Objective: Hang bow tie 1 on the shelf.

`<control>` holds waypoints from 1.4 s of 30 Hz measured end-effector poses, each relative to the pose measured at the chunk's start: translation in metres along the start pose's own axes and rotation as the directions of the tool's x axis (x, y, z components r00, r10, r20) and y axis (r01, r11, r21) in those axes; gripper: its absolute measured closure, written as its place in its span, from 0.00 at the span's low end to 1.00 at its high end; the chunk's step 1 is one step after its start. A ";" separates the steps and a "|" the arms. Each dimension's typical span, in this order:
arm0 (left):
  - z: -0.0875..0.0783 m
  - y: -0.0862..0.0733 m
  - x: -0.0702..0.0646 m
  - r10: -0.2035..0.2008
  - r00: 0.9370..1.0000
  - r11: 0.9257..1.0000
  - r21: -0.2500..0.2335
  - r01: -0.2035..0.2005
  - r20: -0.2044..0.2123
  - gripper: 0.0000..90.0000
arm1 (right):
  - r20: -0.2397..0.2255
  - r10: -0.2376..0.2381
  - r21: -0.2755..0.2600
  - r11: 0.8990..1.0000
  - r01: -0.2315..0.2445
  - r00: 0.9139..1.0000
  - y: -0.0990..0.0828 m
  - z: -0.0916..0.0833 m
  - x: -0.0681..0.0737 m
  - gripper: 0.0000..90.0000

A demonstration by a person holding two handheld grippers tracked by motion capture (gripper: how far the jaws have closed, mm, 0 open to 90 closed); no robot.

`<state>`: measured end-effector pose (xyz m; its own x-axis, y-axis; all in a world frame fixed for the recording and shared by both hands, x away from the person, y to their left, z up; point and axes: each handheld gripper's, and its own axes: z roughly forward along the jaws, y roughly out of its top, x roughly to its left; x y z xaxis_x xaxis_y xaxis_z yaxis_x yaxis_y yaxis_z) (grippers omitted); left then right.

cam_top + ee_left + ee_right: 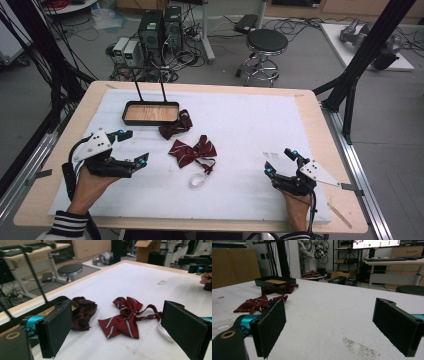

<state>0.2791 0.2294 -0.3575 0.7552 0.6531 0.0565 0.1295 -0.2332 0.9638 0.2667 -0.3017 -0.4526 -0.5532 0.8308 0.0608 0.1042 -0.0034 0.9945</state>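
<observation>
The striped bow tie (192,151) lies flat on the white mat (240,125), near the middle, just in front of a darker bow tie (175,125) beside the tray (150,113). It looks light, soft and floppy, so the thick centre knot seems the best place to hold. The left gripper (129,147) hovers near it with jaws wide apart and points at it; the right gripper (280,161) rests well apart, also wide open.

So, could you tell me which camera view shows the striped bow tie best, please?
The left gripper view: the striped bow tie lies close between its open jaws, stripes and strap plain. The high view shows the whole tie small, from above. The right gripper view catches it low and partly behind a jaw.
</observation>
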 end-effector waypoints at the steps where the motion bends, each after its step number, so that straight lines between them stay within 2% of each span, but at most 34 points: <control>1: 0.002 0.002 -0.001 0.003 1.000 1.000 0.011 -0.003 0.006 0.12 | 0.000 0.001 0.000 1.000 -0.001 1.000 0.000 0.000 0.000 0.12; 7: 0.021 0.013 -0.013 0.023 0.998 0.996 0.081 -0.027 0.052 0.12 | -0.002 0.003 -0.002 1.000 -0.003 1.000 0.000 0.000 0.000 0.12; 9: 0.027 0.017 -0.017 0.036 0.997 0.993 0.113 -0.044 0.073 0.12 | -0.003 0.002 -0.003 1.000 -0.002 1.000 0.000 0.000 -0.001 0.12; 15: 0.044 0.024 -0.028 0.037 0.994 0.984 0.171 -0.055 0.107 0.13 | -0.003 0.006 -0.004 1.000 -0.006 1.000 0.000 0.000 -0.001 0.12; 19: 0.057 0.028 -0.036 0.036 0.990 0.971 0.228 -0.066 0.134 0.13 | -0.002 0.009 -0.003 1.000 -0.009 1.000 0.000 -0.001 -0.001 0.12; 23: 0.069 0.031 -0.043 0.043 0.986 0.960 0.266 -0.085 0.159 0.14 | -0.003 0.011 -0.010 1.000 -0.011 1.000 0.000 0.000 -0.001 0.12; 27: 0.079 0.032 -0.049 0.051 0.982 0.946 0.307 -0.106 0.182 0.14 | -0.005 0.010 -0.011 1.000 -0.011 1.000 0.000 -0.001 -0.001 0.12; 30: 0.085 0.033 -0.052 0.059 0.980 0.938 0.325 -0.120 0.192 0.15 | -0.003 0.014 -0.009 1.000 -0.014 1.000 0.000 -0.001 -0.001 0.12; 31: 0.086 0.033 -0.053 0.053 0.980 0.938 0.327 -0.115 0.192 0.16 | -0.003 0.009 -0.013 1.000 -0.009 1.000 0.000 -0.001 -0.001 0.12; 40: 0.104 0.029 -0.059 0.049 0.975 0.900 0.414 -0.137 0.215 0.19 | -0.005 0.017 -0.009 1.000 -0.017 1.000 0.000 -0.001 -0.002 0.12; 42: 0.107 0.028 -0.061 0.036 0.975 0.893 0.430 -0.131 0.221 0.20 | -0.005 0.017 -0.009 1.000 -0.017 1.000 0.000 -0.001 -0.002 0.12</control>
<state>0.3056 0.1055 -0.3617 0.8829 0.4685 0.0324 0.2930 -0.6035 0.7416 0.2666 -0.3035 -0.4528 -0.5556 0.8278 0.0780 0.1064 -0.0223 0.9941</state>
